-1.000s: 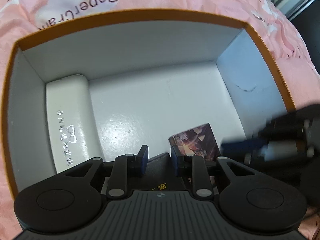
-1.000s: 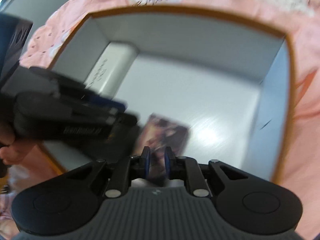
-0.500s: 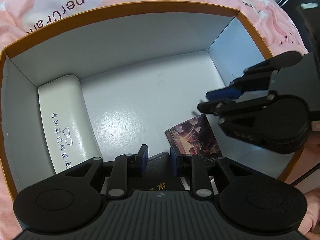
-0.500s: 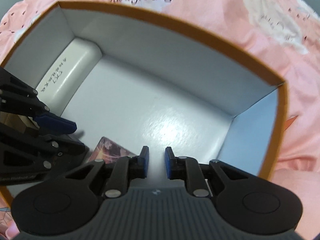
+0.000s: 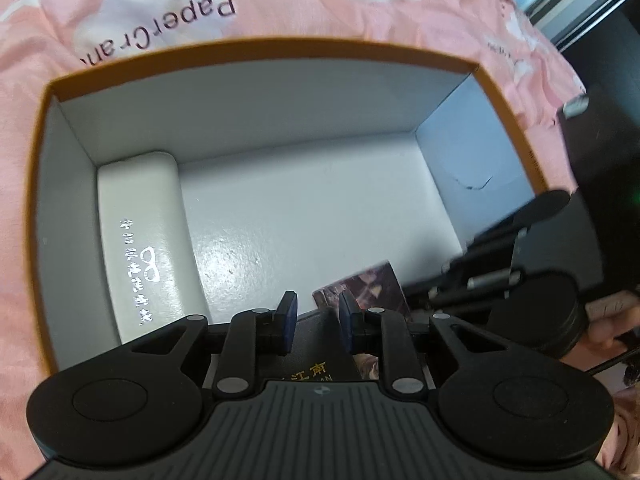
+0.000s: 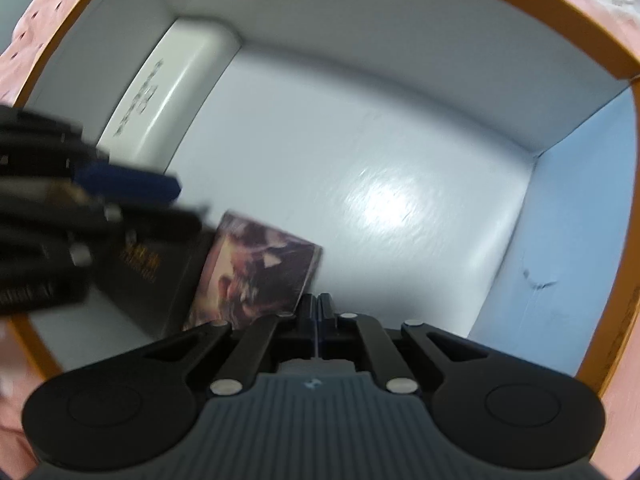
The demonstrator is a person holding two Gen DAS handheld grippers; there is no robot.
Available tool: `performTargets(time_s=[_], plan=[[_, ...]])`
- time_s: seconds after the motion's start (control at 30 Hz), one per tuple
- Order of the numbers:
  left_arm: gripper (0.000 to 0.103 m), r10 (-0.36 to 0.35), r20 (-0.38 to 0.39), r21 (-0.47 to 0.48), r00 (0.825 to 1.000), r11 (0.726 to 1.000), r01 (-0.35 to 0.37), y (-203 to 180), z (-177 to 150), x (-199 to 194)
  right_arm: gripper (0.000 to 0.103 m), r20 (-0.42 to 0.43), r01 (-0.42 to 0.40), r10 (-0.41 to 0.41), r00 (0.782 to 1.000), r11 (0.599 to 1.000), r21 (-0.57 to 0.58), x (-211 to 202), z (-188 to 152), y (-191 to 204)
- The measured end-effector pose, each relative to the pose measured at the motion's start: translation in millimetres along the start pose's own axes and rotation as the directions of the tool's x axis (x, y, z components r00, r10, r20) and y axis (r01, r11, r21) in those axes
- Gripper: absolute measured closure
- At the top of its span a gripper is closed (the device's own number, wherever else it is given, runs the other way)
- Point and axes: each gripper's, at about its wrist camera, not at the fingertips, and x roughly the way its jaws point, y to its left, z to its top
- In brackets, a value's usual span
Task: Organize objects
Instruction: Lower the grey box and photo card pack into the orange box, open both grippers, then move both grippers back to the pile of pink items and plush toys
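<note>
Hovering inside the orange-rimmed box [image 5: 256, 46]: left hand-held gripper [image 5: 318, 322] narrowly clasping a black pack [image 5: 316, 360]; right hand-held gripper [image 6: 318, 312] just snapped closed, empty, beside the picture box [image 6: 256, 276].

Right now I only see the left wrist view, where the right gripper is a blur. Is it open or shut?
Observer: Shut. The right gripper has its jaws together, with nothing between them.
Operator: Where is it?
Observer: Beside the near right corner of the picture box; I cannot tell if they touch.
Operator: And the black box?
Observer: It lies against the picture box's left side, gold lettering facing up.
</note>
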Motion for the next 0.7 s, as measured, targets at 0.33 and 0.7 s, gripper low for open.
performTargets(time_s=[0.33, 0.7], plan=[[0.078, 0.025, 0.116, -0.004, 0.993, 1.0, -0.024, -11, -13, -32, 0.101, 0.012, 0.033, -0.032, 0.999, 0.997, -0.071, -10, -3, 9], [0.078, -0.016, 0.303, 0.013, 0.953, 1.0, 0.012, -46, -77, -107, 0.092, 0.393, 0.032, -0.011, 0.92, 0.998, -0.046, -104, -62, 41]])
